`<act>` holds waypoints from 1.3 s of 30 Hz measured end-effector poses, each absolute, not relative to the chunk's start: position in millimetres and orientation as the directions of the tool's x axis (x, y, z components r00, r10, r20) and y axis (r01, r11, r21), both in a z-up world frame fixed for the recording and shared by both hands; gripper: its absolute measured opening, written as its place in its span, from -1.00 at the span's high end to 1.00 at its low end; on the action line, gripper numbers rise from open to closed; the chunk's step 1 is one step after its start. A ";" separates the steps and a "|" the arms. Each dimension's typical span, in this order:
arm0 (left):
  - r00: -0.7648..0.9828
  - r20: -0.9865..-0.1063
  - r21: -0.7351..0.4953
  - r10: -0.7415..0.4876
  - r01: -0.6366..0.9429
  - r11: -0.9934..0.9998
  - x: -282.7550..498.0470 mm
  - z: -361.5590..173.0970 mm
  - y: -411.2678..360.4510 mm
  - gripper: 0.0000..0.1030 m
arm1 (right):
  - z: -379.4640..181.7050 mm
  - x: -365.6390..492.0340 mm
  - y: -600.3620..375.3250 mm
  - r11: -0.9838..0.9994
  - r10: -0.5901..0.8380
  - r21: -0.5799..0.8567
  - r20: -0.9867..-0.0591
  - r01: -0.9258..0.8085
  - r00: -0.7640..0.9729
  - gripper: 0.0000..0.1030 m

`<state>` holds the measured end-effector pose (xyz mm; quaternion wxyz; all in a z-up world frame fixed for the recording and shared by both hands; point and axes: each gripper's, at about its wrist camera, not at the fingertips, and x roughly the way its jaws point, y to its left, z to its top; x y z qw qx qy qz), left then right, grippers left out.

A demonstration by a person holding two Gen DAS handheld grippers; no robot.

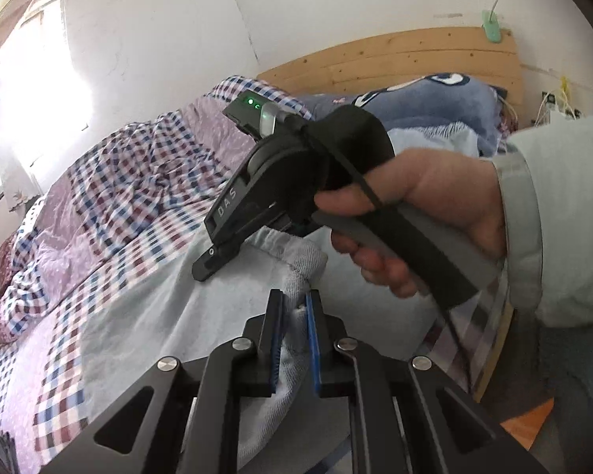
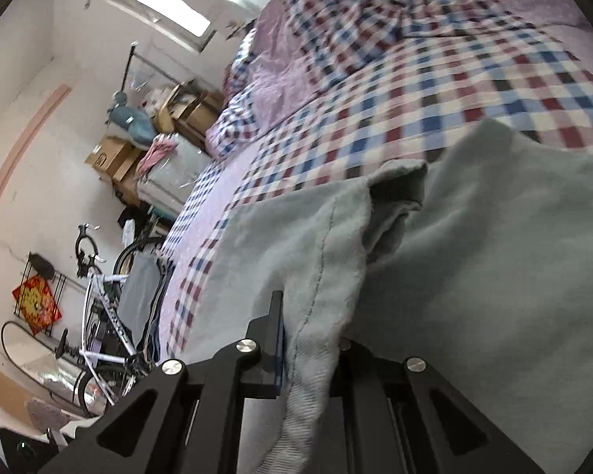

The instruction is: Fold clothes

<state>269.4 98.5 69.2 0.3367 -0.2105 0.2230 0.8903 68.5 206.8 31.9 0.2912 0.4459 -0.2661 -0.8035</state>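
A pale blue fleece garment [image 1: 158,312] lies spread on a checked bed cover [image 1: 138,181]. My left gripper [image 1: 294,308] is shut on its ribbed hem, which bunches up between the blue pads. In the left wrist view a hand [image 1: 435,205] holds my right gripper [image 1: 207,262] just beyond, its fingers pointing down-left at the garment's gathered edge. In the right wrist view my right gripper [image 2: 312,331] is shut on a seamed fold of the garment [image 2: 474,256]. The cloth drapes over and hides its right finger, so only the left finger [image 2: 274,316] shows.
A wooden headboard [image 1: 395,55] and a blue pillow [image 1: 435,94] stand at the bed's far end. A bright window [image 1: 31,79] is on the left wall. Past the bed's side are a bicycle [image 2: 99,316], cardboard boxes [image 2: 110,158] and folded clothes [image 2: 142,292].
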 end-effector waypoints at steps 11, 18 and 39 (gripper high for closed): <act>-0.585 -0.677 0.245 0.446 -0.751 -0.614 258.4 20.9 149.6 0.72 | 1.3 64.1 240.0 -0.753 -0.641 0.645 -0.671 0.132 -0.373 0.52; -0.531 -0.622 0.075 0.575 -0.772 -0.632 264.0 55.2 109.5 -0.23 | 6.4 60.3 274.5 -0.716 -0.633 0.697 -0.616 0.051 -0.469 0.15; -0.474 -0.790 -0.359 0.390 -0.159 -0.920 173.1 18.9 -130.1 0.51 | 26.6 -17.9 233.7 -0.705 -0.661 0.685 -0.543 0.182 -0.518 0.57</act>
